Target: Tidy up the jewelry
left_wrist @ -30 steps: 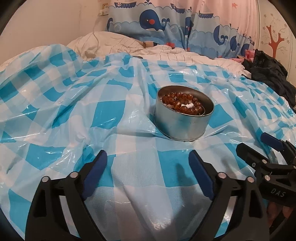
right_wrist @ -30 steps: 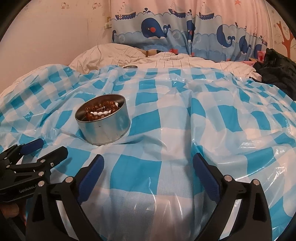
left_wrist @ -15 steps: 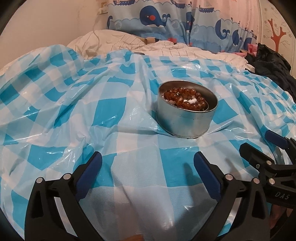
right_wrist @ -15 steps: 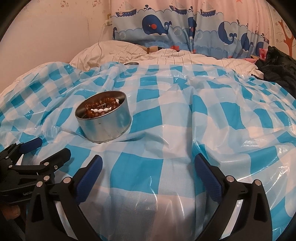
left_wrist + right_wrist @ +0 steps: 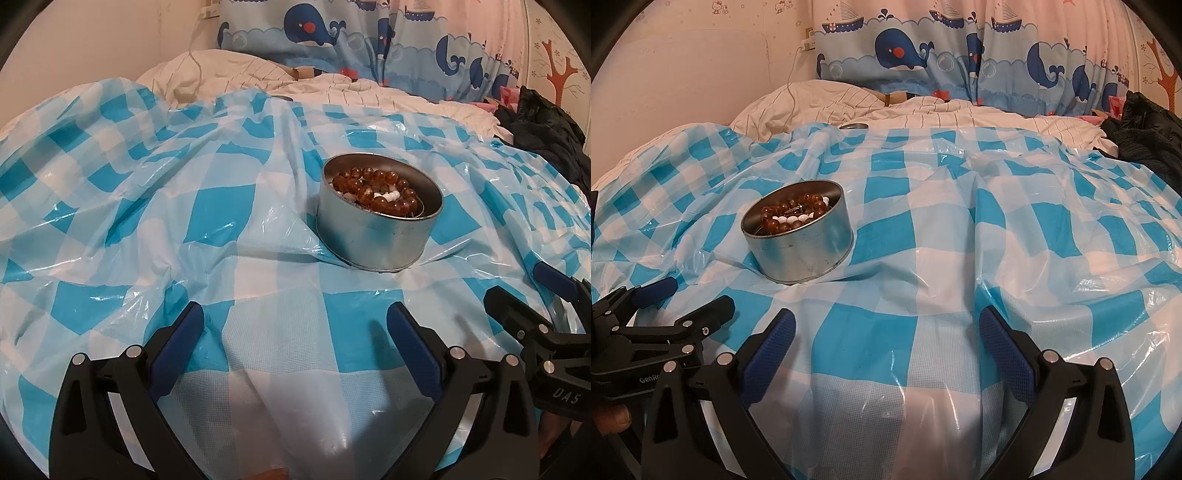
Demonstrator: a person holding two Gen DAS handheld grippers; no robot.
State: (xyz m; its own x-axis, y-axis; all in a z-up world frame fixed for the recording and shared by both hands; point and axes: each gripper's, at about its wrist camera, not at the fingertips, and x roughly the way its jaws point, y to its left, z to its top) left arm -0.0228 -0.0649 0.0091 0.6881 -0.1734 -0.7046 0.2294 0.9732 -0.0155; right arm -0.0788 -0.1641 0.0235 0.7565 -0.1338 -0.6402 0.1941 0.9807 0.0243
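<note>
Black plastic grippers with blue finger pads

The left gripper and right gripper carry silver screws; white lettering reads "DAS" and "GenRo"; a bare fingertip shows.

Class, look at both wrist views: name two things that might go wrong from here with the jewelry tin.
1. The round metal tin sits on slick, wrinkled checked plastic sheet over soft bedding; a nudge might tip or slide it.
2. The amber bead bracelets are piled near the rim, so open fingers reaching in might drag beads out.

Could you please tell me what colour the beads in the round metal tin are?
Mostly amber-brown beads, with a few white ones; clearest in the left wrist view.
</note>
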